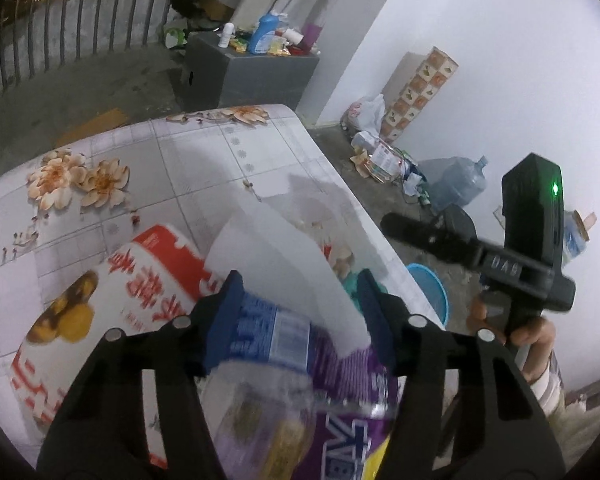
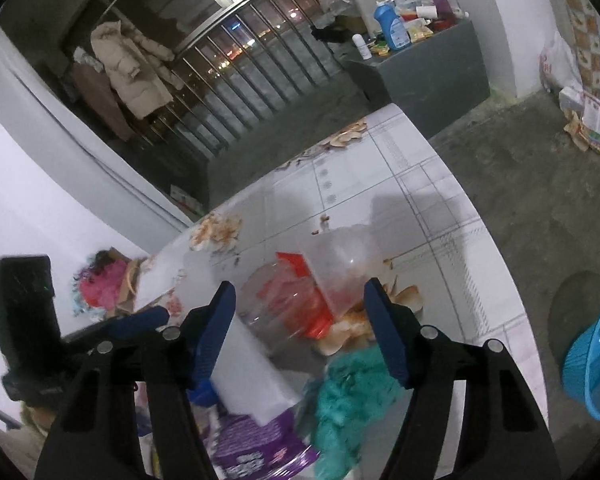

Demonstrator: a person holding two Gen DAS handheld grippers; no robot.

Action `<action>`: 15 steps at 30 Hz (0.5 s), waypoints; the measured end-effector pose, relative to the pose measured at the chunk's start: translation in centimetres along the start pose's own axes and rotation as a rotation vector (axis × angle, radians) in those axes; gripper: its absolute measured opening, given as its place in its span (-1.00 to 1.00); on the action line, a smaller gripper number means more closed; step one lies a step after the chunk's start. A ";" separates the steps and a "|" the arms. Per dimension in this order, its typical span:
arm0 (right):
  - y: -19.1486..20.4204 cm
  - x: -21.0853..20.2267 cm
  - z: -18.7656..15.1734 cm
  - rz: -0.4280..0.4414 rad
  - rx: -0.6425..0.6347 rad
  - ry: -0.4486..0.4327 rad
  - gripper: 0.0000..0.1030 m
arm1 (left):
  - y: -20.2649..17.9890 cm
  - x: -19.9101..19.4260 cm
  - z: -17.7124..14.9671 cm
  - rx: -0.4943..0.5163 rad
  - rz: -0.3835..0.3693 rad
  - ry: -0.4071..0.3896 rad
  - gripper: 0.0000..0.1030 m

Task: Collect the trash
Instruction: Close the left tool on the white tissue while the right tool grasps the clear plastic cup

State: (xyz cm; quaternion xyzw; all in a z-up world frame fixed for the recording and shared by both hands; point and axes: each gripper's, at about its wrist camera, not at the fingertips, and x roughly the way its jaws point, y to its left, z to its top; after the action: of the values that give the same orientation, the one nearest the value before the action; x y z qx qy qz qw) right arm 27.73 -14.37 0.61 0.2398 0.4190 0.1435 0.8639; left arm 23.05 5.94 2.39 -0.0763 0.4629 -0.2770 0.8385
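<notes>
Trash lies on a table with a floral white cloth point(image 1: 188, 160). In the left wrist view my left gripper point(image 1: 300, 312) is open over a clear plastic bottle with a blue label point(image 1: 268, 344), a white sheet of paper point(image 1: 284, 264), a purple packet point(image 1: 352, 412) and a red-and-white bag point(image 1: 148, 276). In the right wrist view my right gripper point(image 2: 300, 320) is open above a clear plastic container with red inside point(image 2: 300, 296), a teal crumpled piece point(image 2: 352, 396), the white paper point(image 2: 252, 376) and the purple packet point(image 2: 256, 444). The right gripper also shows in the left wrist view point(image 1: 384, 222).
A blue basket point(image 2: 596, 364) stands on the concrete floor right of the table; it also shows in the left wrist view point(image 1: 432, 288). A grey cabinet point(image 1: 260, 76) with bottles, a water jug point(image 1: 460, 184), bags and a railing point(image 1: 80, 28) are beyond.
</notes>
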 end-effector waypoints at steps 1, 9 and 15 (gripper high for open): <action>-0.1 0.5 0.3 -0.005 -0.011 0.004 0.21 | 0.1 0.4 0.3 -0.014 0.003 0.004 -0.03; -0.5 4.0 1.4 -0.074 -0.094 0.051 -0.16 | 0.8 3.5 2.0 -0.080 0.048 0.024 -0.39; -0.4 5.3 1.6 -0.126 -0.162 0.064 -0.56 | 0.7 4.2 2.1 -0.072 0.068 0.021 -0.73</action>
State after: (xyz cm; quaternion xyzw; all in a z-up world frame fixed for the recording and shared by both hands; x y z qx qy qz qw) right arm 32.20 -12.79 -2.21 0.1379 0.4476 0.1300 0.8739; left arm 26.81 4.01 0.21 -0.0878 0.4838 -0.2325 0.8392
